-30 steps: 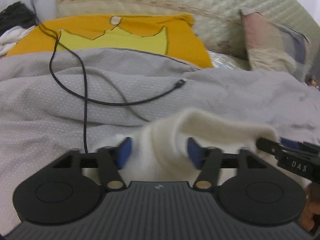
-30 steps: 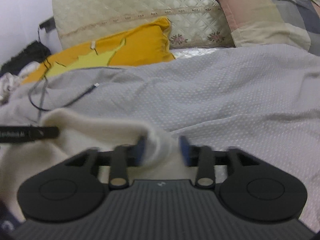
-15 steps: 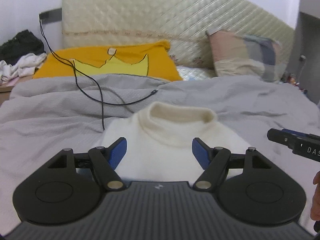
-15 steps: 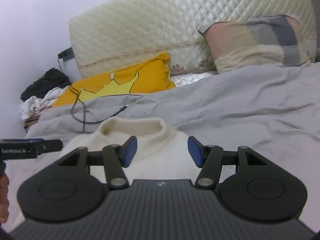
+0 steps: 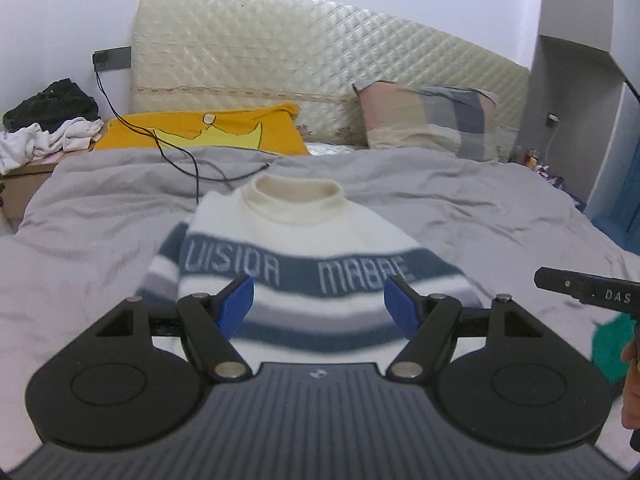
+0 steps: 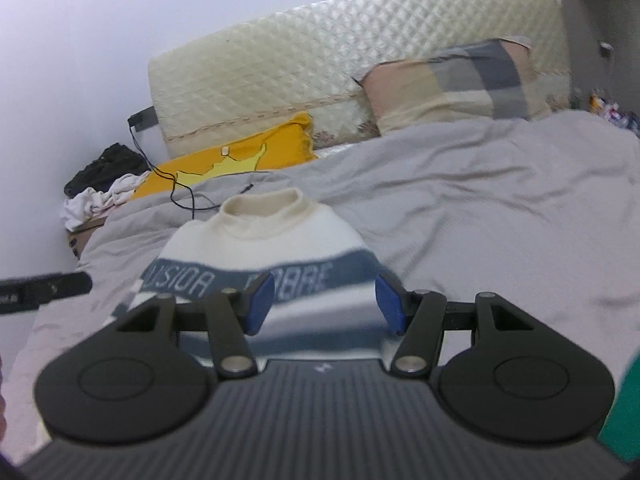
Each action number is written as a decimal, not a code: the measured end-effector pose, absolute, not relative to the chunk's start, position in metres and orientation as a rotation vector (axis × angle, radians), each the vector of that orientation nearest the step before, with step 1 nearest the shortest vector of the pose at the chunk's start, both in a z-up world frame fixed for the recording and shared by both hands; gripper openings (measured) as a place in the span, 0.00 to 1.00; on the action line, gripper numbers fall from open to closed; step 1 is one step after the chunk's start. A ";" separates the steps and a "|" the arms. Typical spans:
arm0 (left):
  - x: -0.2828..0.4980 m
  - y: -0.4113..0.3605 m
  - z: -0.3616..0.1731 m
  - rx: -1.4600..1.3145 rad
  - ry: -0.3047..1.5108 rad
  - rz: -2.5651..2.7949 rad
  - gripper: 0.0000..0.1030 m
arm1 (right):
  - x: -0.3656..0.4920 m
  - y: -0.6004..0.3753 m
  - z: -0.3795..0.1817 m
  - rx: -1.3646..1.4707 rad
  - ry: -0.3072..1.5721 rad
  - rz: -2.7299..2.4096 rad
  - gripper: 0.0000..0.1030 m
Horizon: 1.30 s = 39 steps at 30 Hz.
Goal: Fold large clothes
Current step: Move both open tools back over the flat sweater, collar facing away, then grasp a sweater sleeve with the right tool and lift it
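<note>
Sweater (image 5: 304,248), cream knit with a roll neck, a blue lettered band across the chest and grey and blue stripes below, lies face up on the grey dotted bed cover (image 5: 460,208). Its collar points away from you toward the quilted cream headboard (image 5: 320,64), and its striped lower body runs back toward your grippers, so the long axis goes straight ahead of you, collar far and hem near and hidden under the gripper bodies.

Your left gripper (image 5: 318,306) hangs above the stripes with its blue pads standing apart and nothing between them. Your right gripper (image 6: 323,304) is also spread, a little less widely, and equally empty; the fabric seen between the pads lies below them, not pinched.

The sweater sits almost centred in front of both grippers. In the left view the chest band spans both pads; in the right view the garment leans slightly left of centre. Neither hand looks clearly nearer. One sleeve seems to be tucked in along the left side; the right side I cannot make out.

A black cable (image 5: 188,160) trails on the cover just beyond the collar, beside a yellow pillow (image 5: 208,136) and a patchwork pillow (image 5: 432,120). Judging from this layout, a further fold would mean reaching down toward the hem and bringing it forward to the collar.
</note>
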<state>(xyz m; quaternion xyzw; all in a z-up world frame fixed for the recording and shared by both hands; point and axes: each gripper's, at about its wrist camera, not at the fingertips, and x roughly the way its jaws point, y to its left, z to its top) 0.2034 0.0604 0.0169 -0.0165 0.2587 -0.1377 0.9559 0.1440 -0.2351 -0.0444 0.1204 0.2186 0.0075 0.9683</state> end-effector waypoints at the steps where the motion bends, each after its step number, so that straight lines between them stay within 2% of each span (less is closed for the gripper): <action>1: 0.193 0.057 0.012 -0.036 0.525 -0.286 0.74 | 0.136 -0.238 -0.049 0.252 0.451 0.003 0.57; 5: 0.158 0.048 -0.013 -0.066 0.547 -0.295 0.74 | 0.111 -0.253 -0.078 0.300 0.522 -0.045 0.57; 11: 0.140 0.036 -0.043 -0.101 0.585 -0.311 0.74 | 0.112 -0.278 -0.117 0.520 0.669 -0.068 0.57; 20: 0.146 0.037 -0.076 -0.158 0.637 -0.306 0.74 | 0.127 -0.271 -0.165 0.528 0.803 -0.093 0.58; 26: 0.152 0.034 -0.083 -0.131 0.644 -0.287 0.74 | 0.135 -0.262 -0.171 0.513 0.816 -0.015 0.57; 28: 0.153 0.034 -0.085 -0.132 0.655 -0.280 0.74 | 0.137 -0.258 -0.172 0.511 0.817 0.019 0.54; 31: 0.153 0.036 -0.087 -0.137 0.661 -0.272 0.74 | 0.138 -0.251 -0.170 0.485 0.816 0.046 0.34; 32: 0.152 0.036 -0.086 -0.138 0.659 -0.268 0.74 | 0.138 -0.249 -0.168 0.475 0.807 0.052 0.24; 33: 0.152 0.037 -0.086 -0.140 0.657 -0.265 0.74 | 0.137 -0.248 -0.166 0.470 0.796 0.053 0.20; 39: 0.151 0.046 -0.083 -0.176 0.648 -0.248 0.74 | 0.122 -0.247 -0.138 0.428 0.654 0.011 0.16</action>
